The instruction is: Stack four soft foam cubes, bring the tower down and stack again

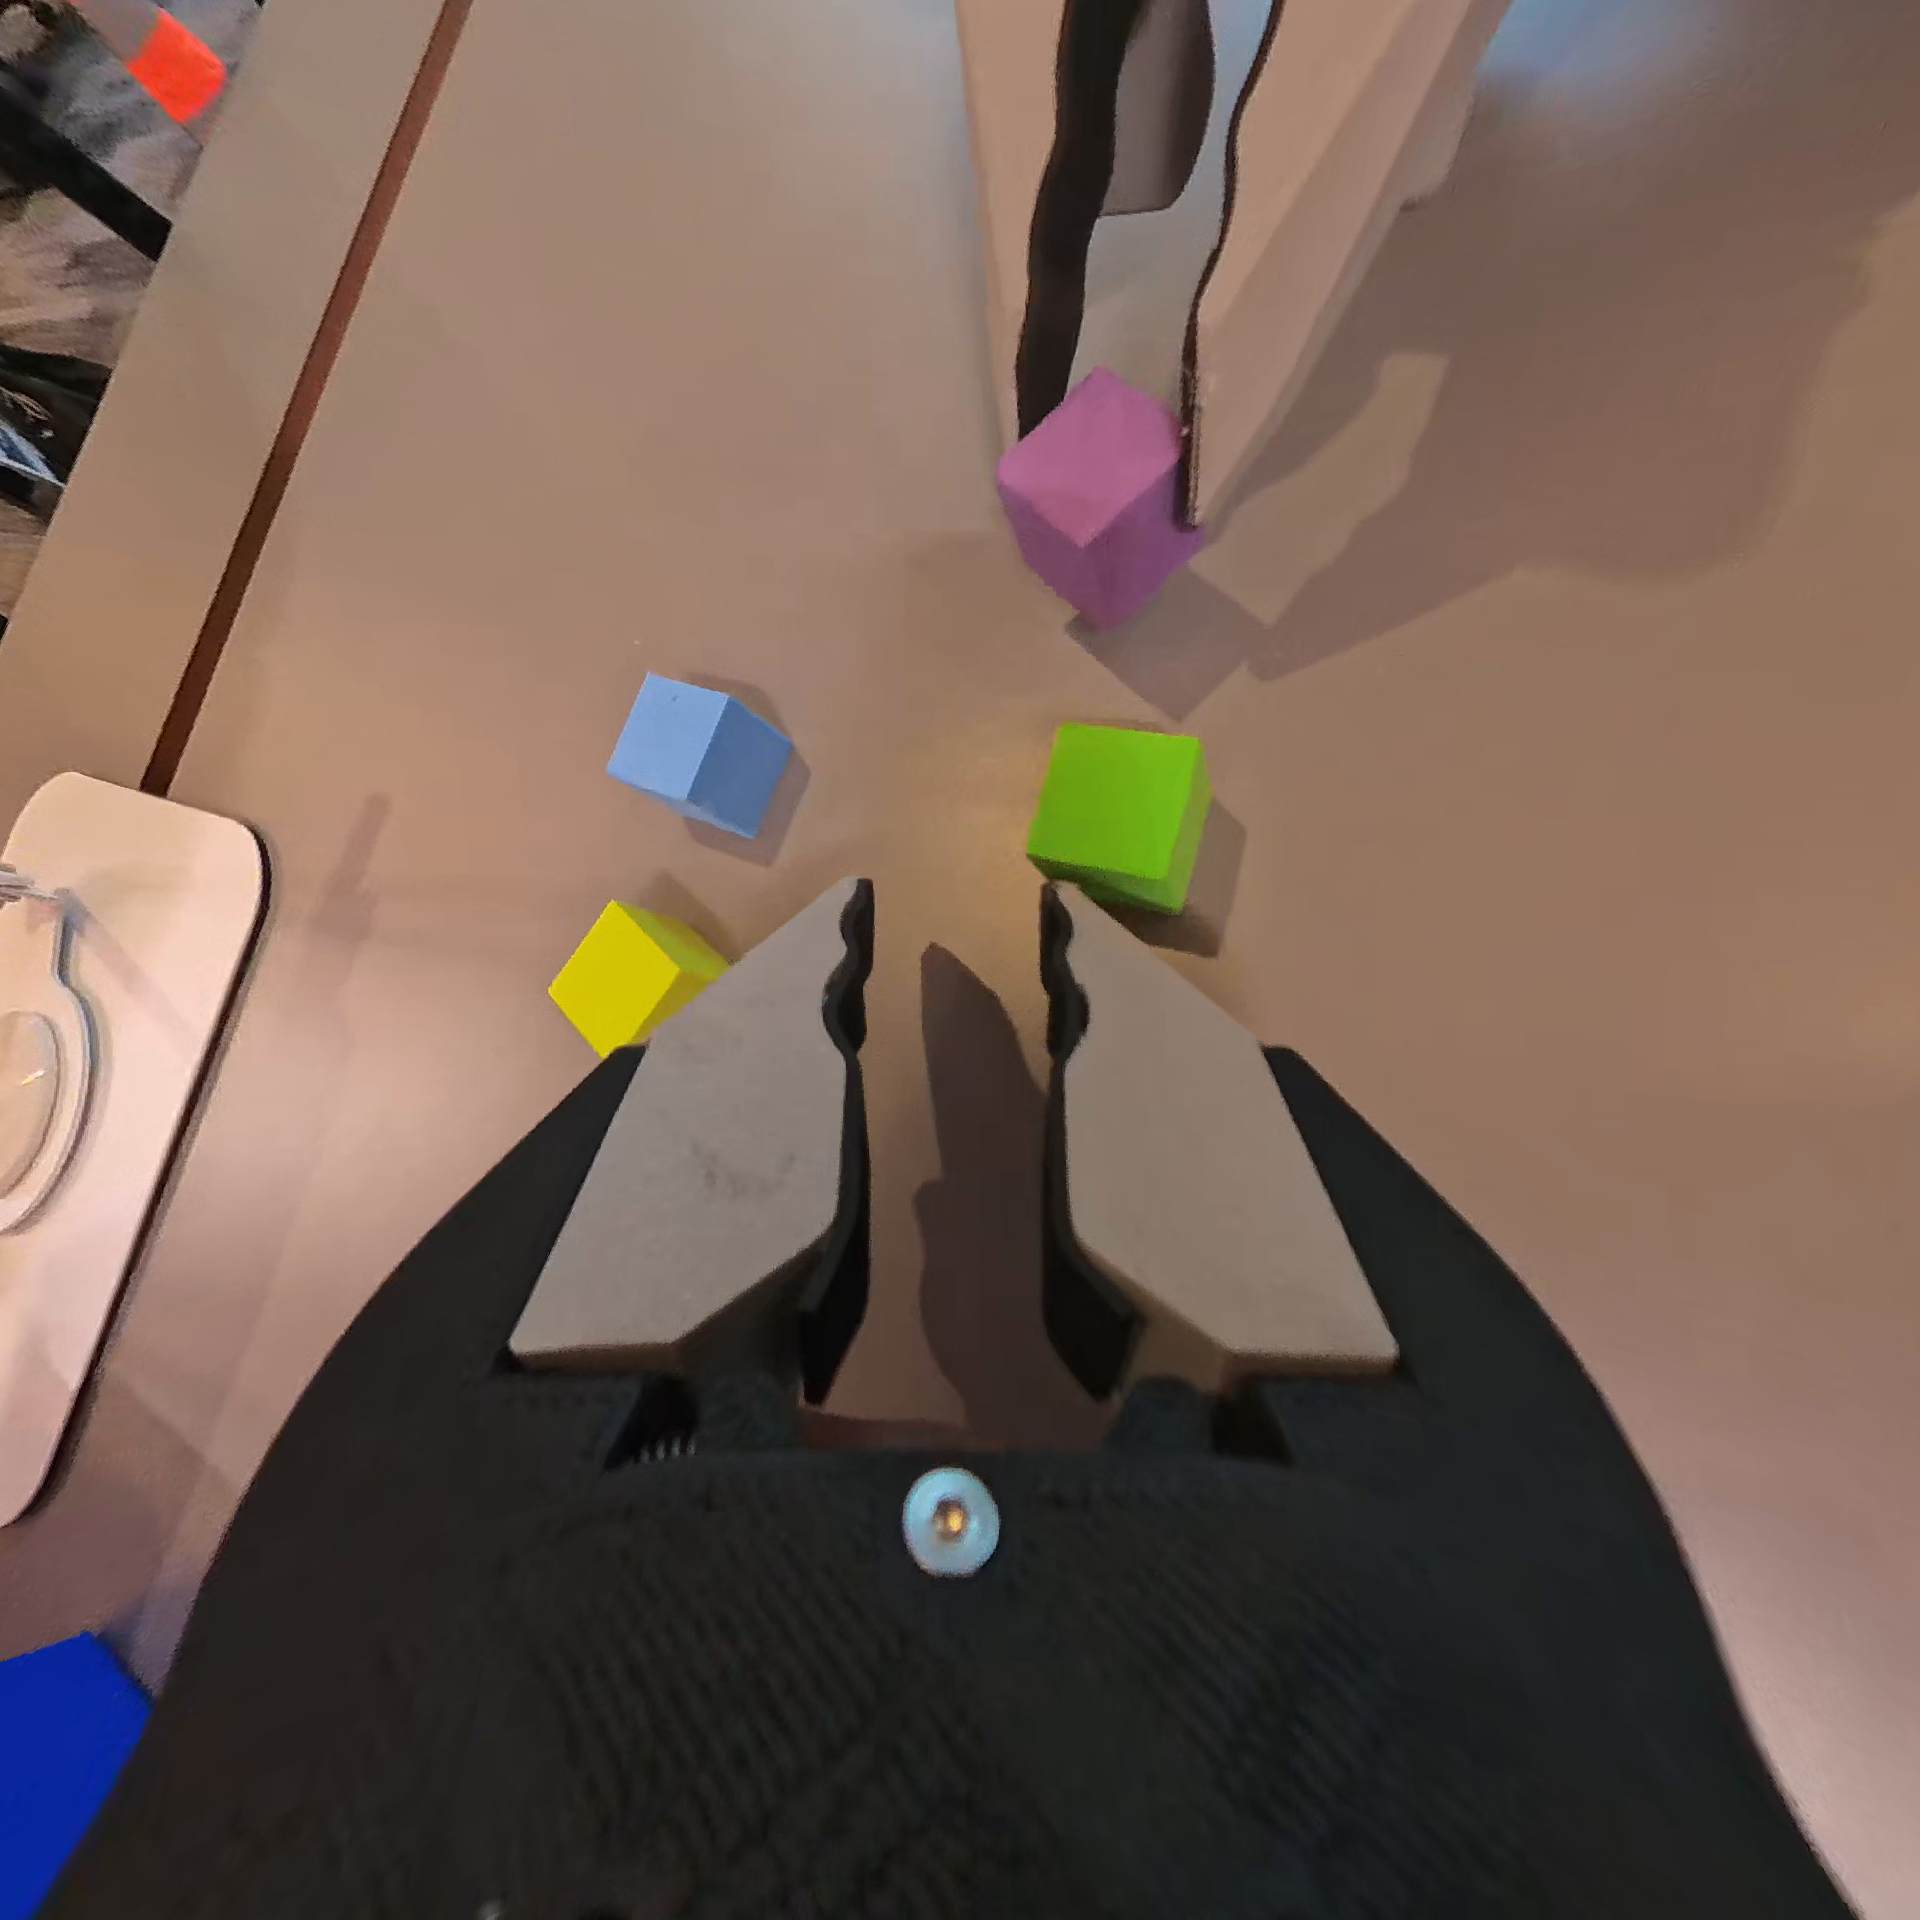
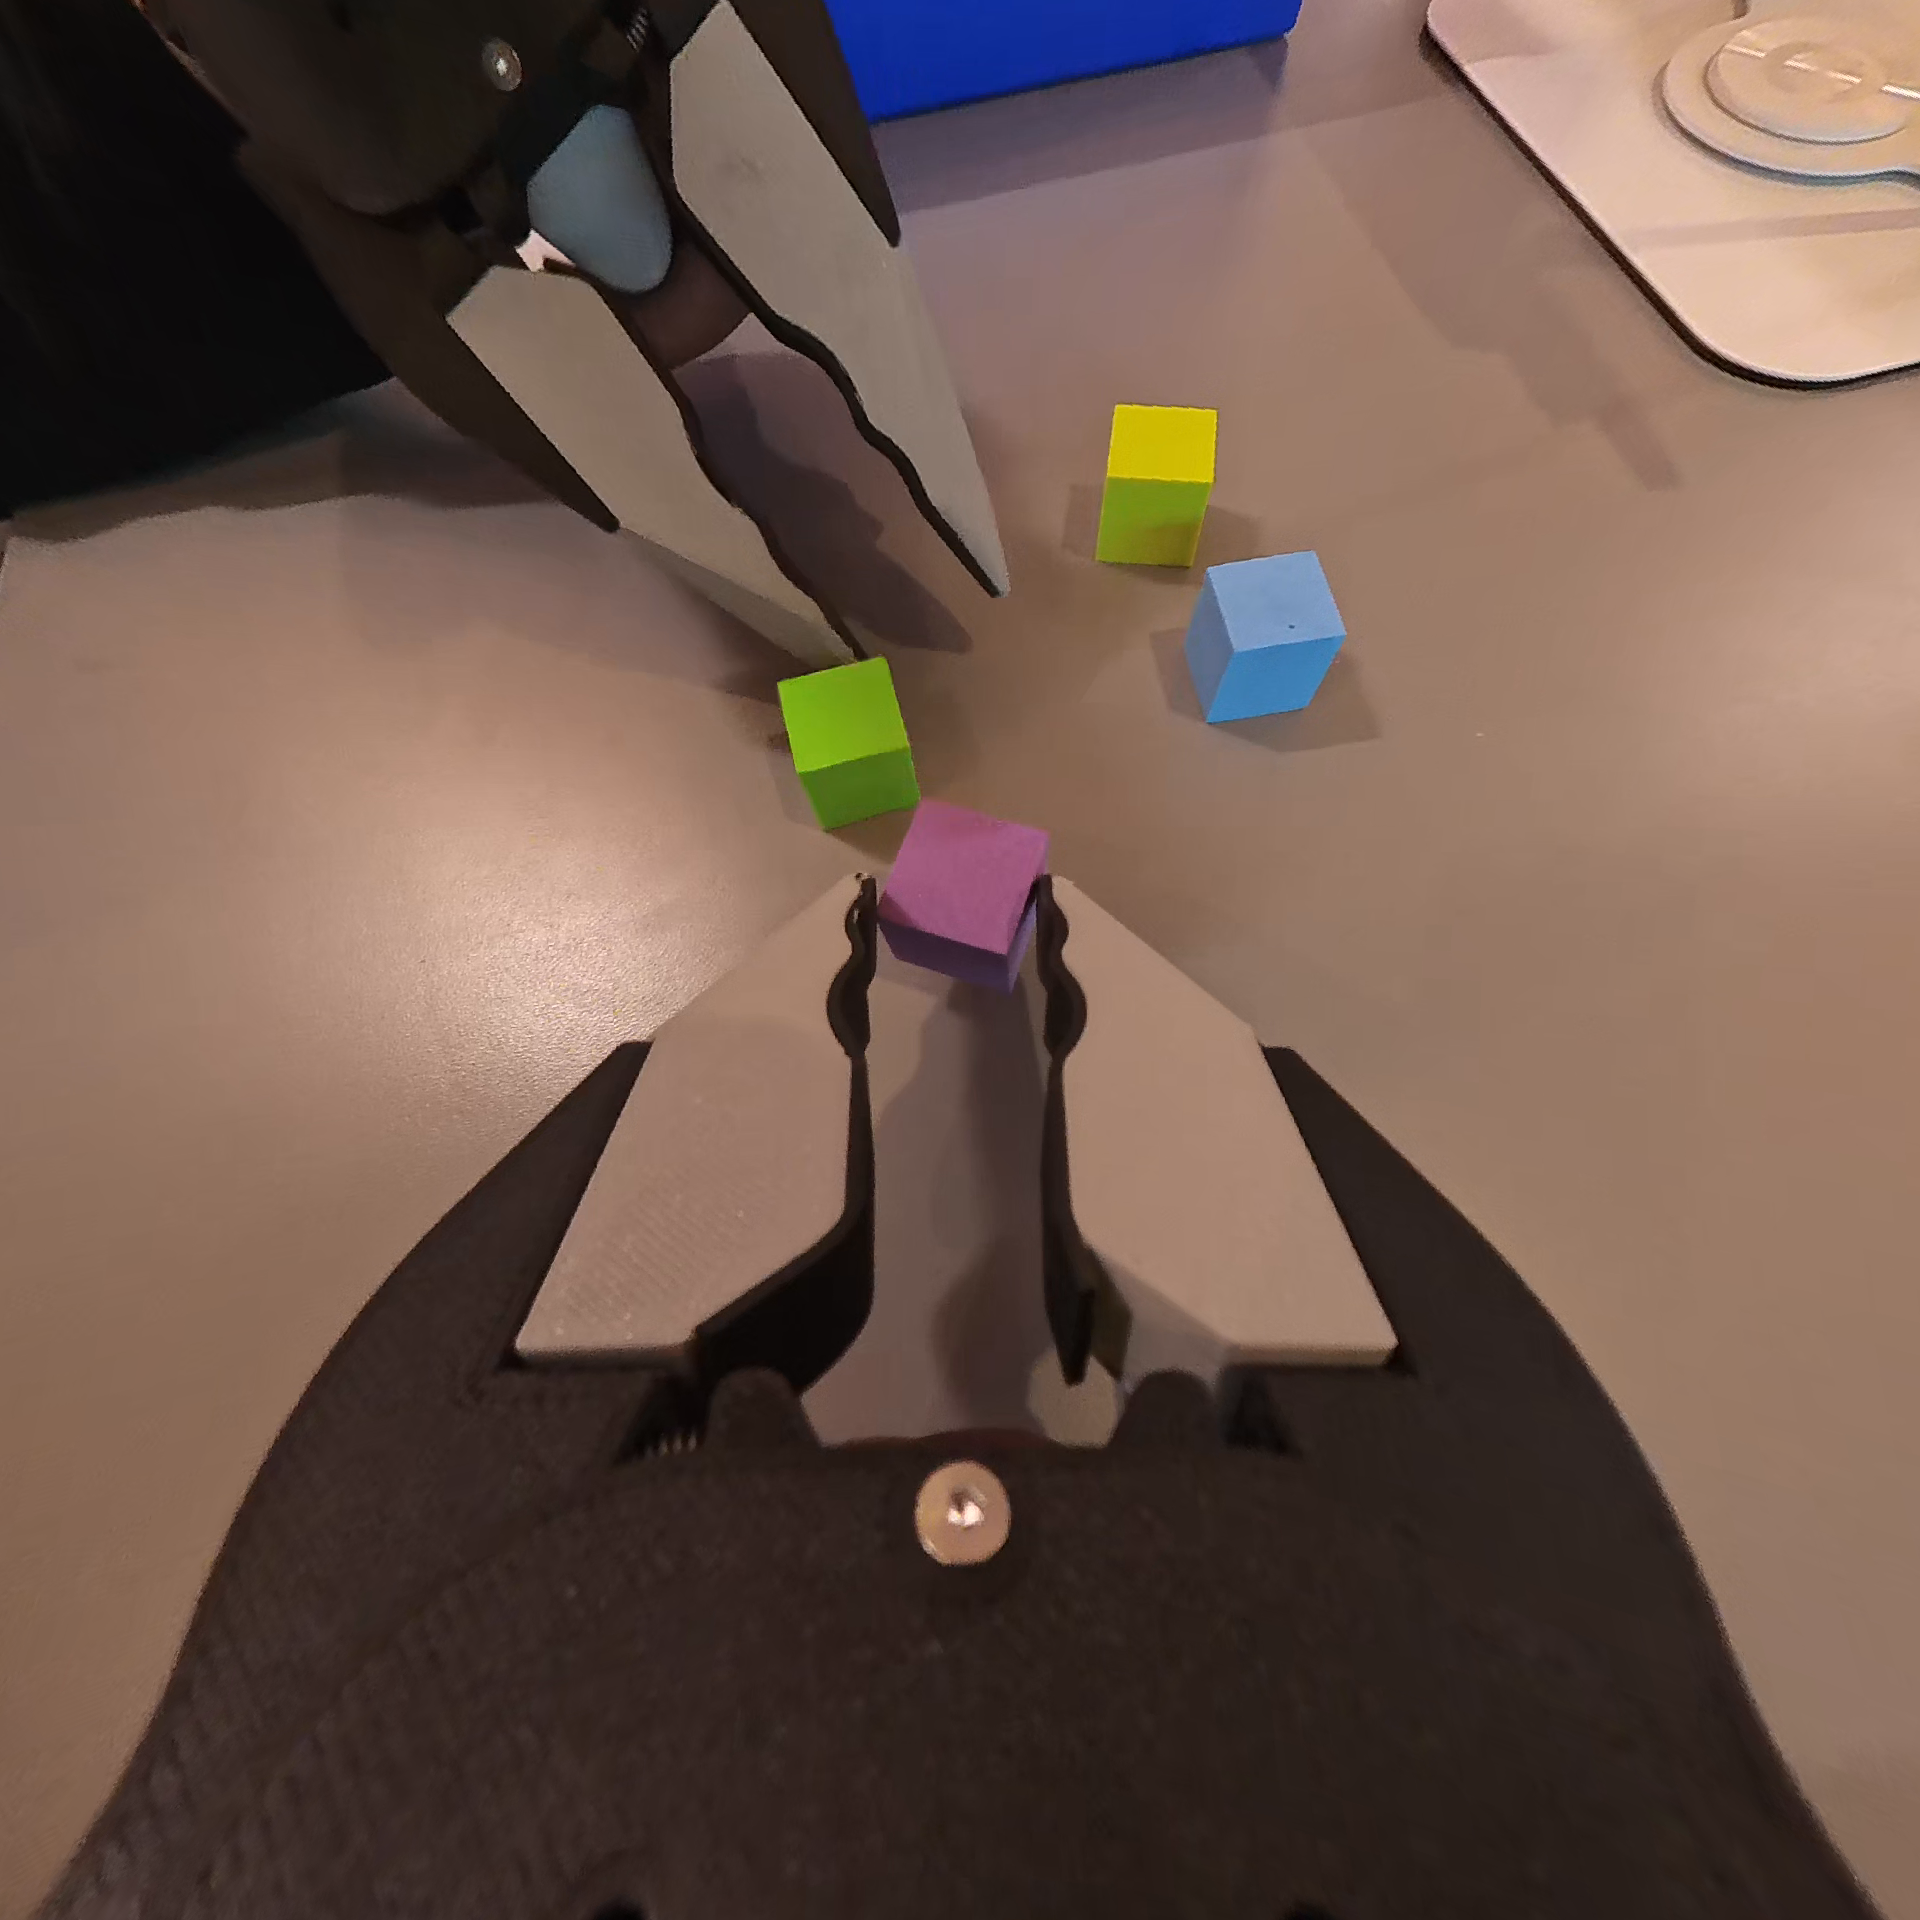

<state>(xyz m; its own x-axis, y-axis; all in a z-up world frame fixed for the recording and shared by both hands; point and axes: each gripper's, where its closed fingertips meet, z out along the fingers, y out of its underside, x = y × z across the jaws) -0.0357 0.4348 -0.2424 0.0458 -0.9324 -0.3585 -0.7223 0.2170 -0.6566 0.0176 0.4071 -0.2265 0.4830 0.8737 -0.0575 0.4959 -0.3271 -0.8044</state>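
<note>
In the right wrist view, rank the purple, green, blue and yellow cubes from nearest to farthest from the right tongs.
1. Purple cube, between the right tongs.
2. Green cube, just beyond, left.
3. Blue cube, farther, right.
4. Yellow cube, farthest, behind the blue.

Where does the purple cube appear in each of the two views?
Left wrist view: the purple cube is upper centre-right, between the right tongs.
Right wrist view: the purple cube is at the centre, at the tips of that view's own tongs.
Shared landmark: the green cube lies nearby.
</note>
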